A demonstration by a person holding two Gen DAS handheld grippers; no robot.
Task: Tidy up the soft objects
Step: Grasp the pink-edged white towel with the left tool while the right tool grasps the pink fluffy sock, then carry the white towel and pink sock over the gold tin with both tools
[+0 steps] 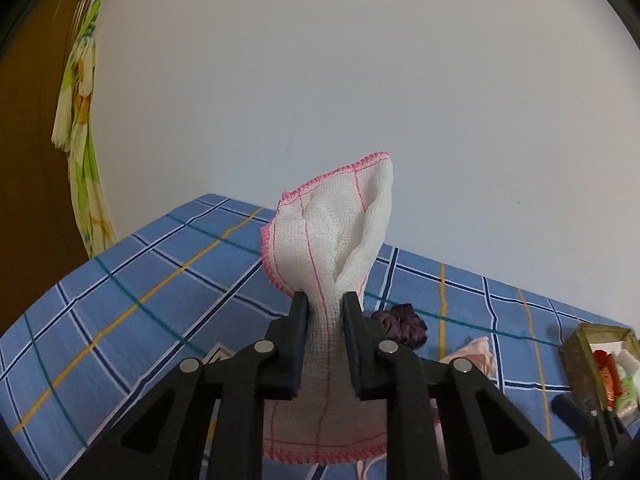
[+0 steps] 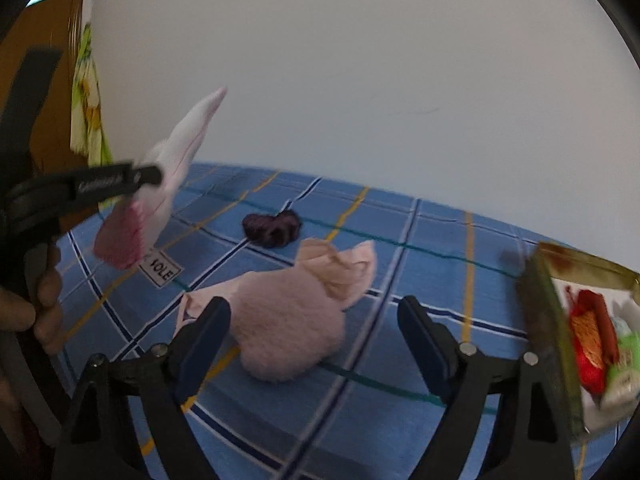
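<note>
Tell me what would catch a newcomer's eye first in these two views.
First, the white gauze cloth with pink stitched edging, pinched in the left gripper and held up off the blue plaid bedsheet. Next, the fluffy pink sock lying on the sheet just ahead of the open right gripper.

Black plastic left gripper [image 1: 324, 300] and right gripper [image 2: 314, 312]: 2 dark blue pads each, round silver pivot rivets, triangular cut-outs.

Scrunchie [image 2: 272, 229] behind sock [image 2: 296, 316] on bedsheet [image 2: 420, 248]; box [image 2: 548, 332] at rt.
</note>
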